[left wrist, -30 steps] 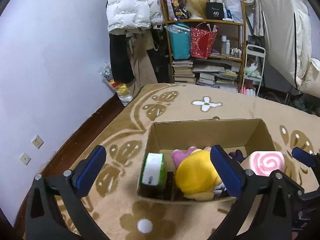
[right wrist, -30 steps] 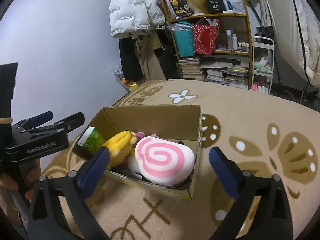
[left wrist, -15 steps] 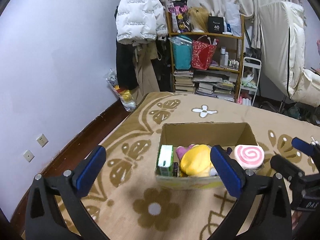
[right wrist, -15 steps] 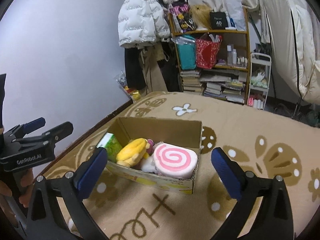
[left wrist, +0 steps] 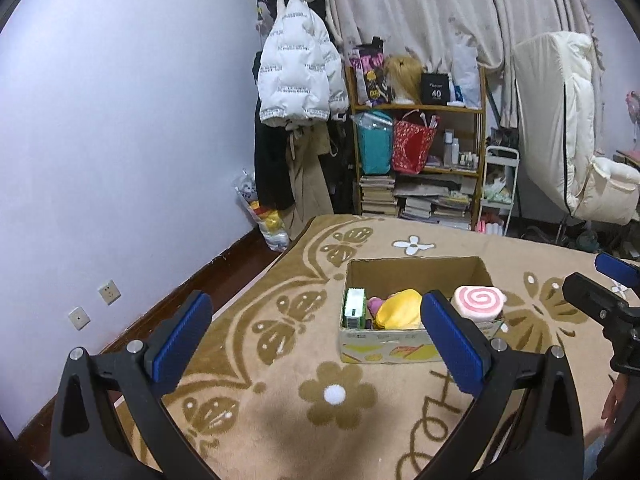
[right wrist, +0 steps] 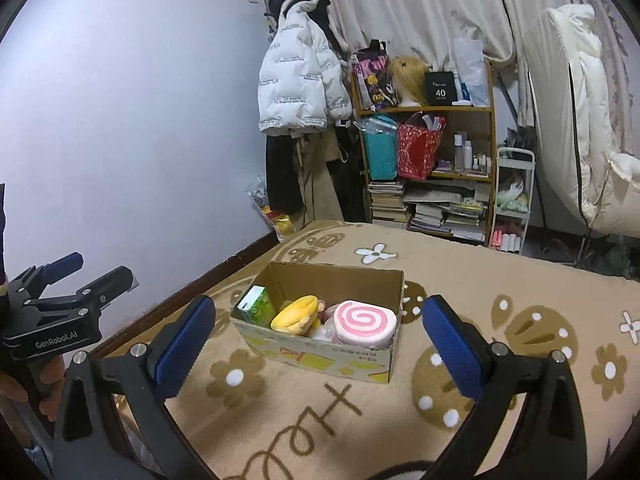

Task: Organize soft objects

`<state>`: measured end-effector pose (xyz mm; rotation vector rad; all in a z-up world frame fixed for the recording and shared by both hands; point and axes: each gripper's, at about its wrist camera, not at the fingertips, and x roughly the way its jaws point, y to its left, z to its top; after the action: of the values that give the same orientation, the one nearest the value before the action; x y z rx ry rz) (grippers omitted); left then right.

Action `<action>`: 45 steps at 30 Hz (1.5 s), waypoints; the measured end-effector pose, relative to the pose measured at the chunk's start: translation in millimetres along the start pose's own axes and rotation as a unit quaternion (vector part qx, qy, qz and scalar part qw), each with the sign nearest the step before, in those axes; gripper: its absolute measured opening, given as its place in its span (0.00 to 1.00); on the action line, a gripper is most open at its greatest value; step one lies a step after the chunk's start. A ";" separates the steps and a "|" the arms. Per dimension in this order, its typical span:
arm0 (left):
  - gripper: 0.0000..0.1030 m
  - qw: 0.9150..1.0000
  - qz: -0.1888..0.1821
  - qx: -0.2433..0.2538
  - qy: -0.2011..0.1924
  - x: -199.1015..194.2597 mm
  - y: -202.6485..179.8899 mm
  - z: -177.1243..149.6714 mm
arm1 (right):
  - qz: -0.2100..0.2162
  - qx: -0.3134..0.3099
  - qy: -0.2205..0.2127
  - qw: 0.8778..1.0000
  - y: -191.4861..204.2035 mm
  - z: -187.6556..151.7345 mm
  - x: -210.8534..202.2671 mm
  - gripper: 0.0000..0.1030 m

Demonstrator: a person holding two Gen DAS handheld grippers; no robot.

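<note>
Right wrist view: "GenRobot.AI" is printed in white on the black body of the left gripper (right wrist: 86, 280) at the far left, held by a hand (right wrist: 38, 376); its blue-tipped fingers are spread, gripping nothing. Centre, an open cardboard box (right wrist: 320, 350) with yellow and red printing on its near wall sits on a beige, short-pile rug (right wrist: 500, 280) patterned with brown flowers and butterflies. Inside, left to right: a green rectangular tissue pack (right wrist: 258, 306), a yellow plush toy (right wrist: 296, 314), and a round cushion with a pink-and-white spiral (right wrist: 366, 324), resting against the box's right end. Behind, a white puffer jacket (right wrist: 298, 84) covered in small unreadable lettering hangs beside a wooden shelf (right wrist: 424, 110) where a black box (right wrist: 440, 88) reads "40". The right gripper (right wrist: 320, 334) frames the box, ribbed blue pads wide apart and empty.

Left wrist view: the left gripper (left wrist: 316, 336) likewise stands released over the rug (left wrist: 280, 420). Against the frames a second earlier, both cameras sit higher and farther back, so the box (left wrist: 384, 346) looks smaller; its contents lie unchanged.
</note>
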<state>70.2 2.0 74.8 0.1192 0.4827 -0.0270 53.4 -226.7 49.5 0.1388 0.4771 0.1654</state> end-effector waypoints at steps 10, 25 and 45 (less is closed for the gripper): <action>1.00 0.999 -0.008 -0.016 -0.027 -17.7 4.3 -27.2 | -0.009 -0.035 -0.017 0.999 10.8 -27.0 -20.2 1.00; 1.00 0.999 -0.031 0.005 0.014 23.0 -5.6 -63.2 | -0.023 -0.038 -0.019 0.999 -2.2 -71.9 1.8 1.00; 1.00 0.998 -0.034 0.034 0.050 51.9 -26.1 -76.4 | -0.025 -0.017 0.020 0.999 -26.6 -97.4 26.3 1.00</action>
<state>79.5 -14.6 -19.3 0.1706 0.5861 -0.1048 34.4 -238.5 -52.4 0.0912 0.5161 0.1269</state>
